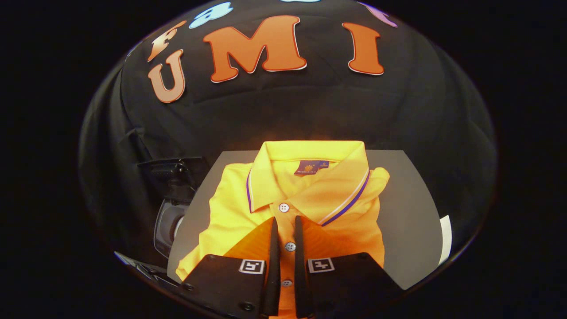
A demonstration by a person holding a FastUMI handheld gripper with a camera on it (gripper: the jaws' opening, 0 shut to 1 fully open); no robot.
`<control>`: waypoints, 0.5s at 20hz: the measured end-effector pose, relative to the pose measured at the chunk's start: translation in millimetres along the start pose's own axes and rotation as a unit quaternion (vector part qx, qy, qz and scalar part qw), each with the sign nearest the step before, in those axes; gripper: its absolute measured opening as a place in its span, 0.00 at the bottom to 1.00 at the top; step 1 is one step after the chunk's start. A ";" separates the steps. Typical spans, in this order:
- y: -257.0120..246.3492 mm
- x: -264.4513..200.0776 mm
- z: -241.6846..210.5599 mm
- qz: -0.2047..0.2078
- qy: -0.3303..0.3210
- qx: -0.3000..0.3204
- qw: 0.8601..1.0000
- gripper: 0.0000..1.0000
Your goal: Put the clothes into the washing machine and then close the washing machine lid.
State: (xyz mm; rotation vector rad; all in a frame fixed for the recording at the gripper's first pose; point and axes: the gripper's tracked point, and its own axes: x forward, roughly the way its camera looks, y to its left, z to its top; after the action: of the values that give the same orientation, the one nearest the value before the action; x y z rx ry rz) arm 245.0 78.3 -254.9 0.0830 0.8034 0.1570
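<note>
A folded yellow polo shirt with a purple-and-white striped collar (305,195) lies flat on a grey surface (407,212), its collar pointing away from the gripper (285,221). The fingers stand close together with only a narrow gap, straddling the shirt's button placket; the buttons show in the slot between them. Whether the fingers actually pinch fabric or merely hover over it, I cannot tell. Off to the left, below the edge of the surface, sits what looks like the washing machine opening with a pale rim (170,226), beside a dark raised lid (172,170); it is partly hidden, so this is a guess.

The main risk is a shallow grasp. If the fingers catch only the top layer at the placket, the shirt would likely unfold as it lifts, trailing a sleeve or hem that could snag on the edge of the surface or drape outside the drum, blocking the lid from closing.
</note>
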 end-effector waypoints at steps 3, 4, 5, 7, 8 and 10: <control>0.3 -5.5 0.6 0.006 -0.066 0.010 0.998 0.09; 1.2 -10.2 5.1 0.011 -0.094 0.019 0.995 0.08; 3.0 -18.5 15.2 0.013 -0.133 0.020 0.991 0.08; 7.5 -36.7 20.4 0.018 -0.171 0.002 0.985 0.07; 11.5 -47.4 15.2 0.025 -0.174 0.000 0.984 0.08; 17.6 -66.4 23.5 0.044 -0.197 0.018 0.979 0.08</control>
State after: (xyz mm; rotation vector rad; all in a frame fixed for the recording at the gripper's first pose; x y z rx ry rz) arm 214.7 83.9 -189.2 0.1787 0.4077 0.2010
